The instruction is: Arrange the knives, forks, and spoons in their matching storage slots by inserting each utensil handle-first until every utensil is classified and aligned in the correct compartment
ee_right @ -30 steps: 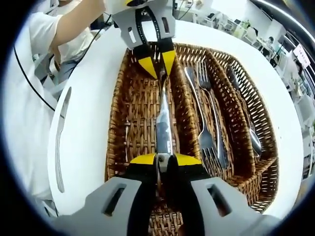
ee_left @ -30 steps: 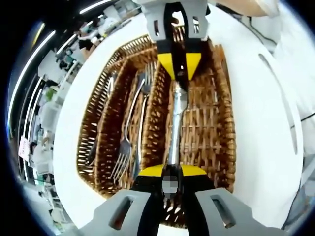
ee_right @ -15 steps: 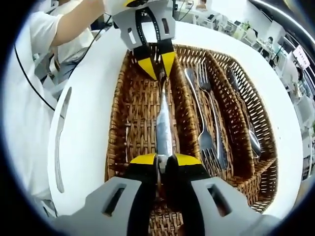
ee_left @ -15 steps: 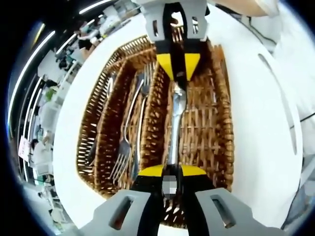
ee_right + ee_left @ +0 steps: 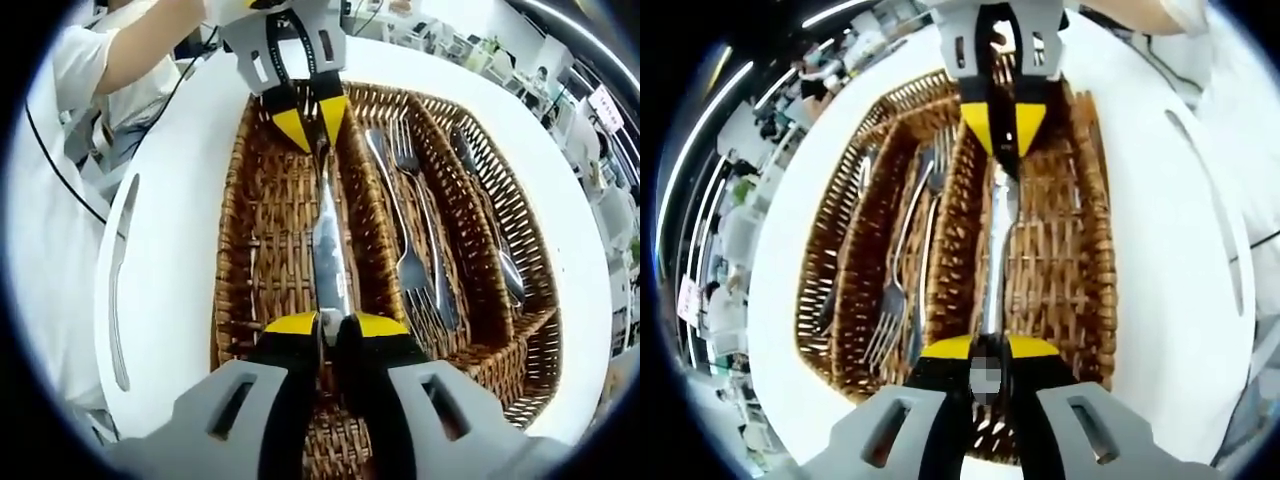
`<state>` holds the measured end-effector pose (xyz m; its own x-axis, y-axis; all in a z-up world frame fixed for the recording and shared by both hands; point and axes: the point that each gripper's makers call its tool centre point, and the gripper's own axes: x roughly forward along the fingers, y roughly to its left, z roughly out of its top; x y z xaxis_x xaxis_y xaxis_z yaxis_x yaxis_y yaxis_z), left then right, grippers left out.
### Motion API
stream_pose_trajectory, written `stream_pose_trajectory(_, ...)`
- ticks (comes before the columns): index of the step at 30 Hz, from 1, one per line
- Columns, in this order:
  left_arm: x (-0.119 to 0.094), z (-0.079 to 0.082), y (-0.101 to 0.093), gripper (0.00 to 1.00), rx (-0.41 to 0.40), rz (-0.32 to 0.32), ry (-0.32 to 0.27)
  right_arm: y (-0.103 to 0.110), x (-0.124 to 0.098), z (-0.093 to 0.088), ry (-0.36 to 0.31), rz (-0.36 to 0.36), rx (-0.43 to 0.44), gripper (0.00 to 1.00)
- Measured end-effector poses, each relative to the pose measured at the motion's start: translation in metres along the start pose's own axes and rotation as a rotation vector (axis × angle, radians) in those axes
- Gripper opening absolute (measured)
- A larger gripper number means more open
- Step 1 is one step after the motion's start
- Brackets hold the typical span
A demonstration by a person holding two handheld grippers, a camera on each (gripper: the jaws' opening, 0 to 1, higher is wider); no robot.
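Basket: a brown wicker basket (image 5: 1095,250) (image 5: 232,260) with three long compartments lies on a white round table (image 5: 1180,260) (image 5: 175,230).
Left tool: the left tool (image 5: 987,345) (image 5: 305,118) is closed on one end of a knife; in the right gripper view it comes in from the far end of the basket, its yellow tips pinched on the metal.
Knife: the knife (image 5: 997,250) (image 5: 328,250) runs lengthwise over the basket's widest compartment, stretched between the two tools. Whether it touches the basket floor I cannot tell.
Right tool: the right tool (image 5: 325,325) (image 5: 1004,135) is closed on the knife's other end; in the left gripper view it reaches in from the basket's far end.
Forks: two forks (image 5: 902,265) (image 5: 412,235) lie side by side in the basket's middle compartment, next to the one the knife is over.
Spoon: a spoon (image 5: 485,215) (image 5: 845,250) lies in the basket's outer compartment, on the far side of the forks from the knife.
Person: a sleeve and arm in white (image 5: 95,70) show beyond the table, near the basket's far end.
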<state>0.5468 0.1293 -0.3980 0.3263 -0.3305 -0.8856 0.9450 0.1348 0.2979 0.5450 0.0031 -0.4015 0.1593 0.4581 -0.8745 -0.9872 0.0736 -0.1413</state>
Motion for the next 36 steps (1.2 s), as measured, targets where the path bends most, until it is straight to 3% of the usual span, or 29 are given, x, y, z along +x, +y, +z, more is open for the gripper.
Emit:
stream_pose_trajectory(16, -0.003, 0.0, 0.0, 0.09, -0.006, 0.009, -0.007, 0.0, -0.007, 0.006, -0.028, -0.003, -0.003, 0.13)
stream_pose_trajectory(36, -0.028, 0.007, 0.002, 0.09, -0.046, 0.06, -0.067, 0.003, -0.029, 0.014, -0.074, -0.04, -0.027, 0.14)
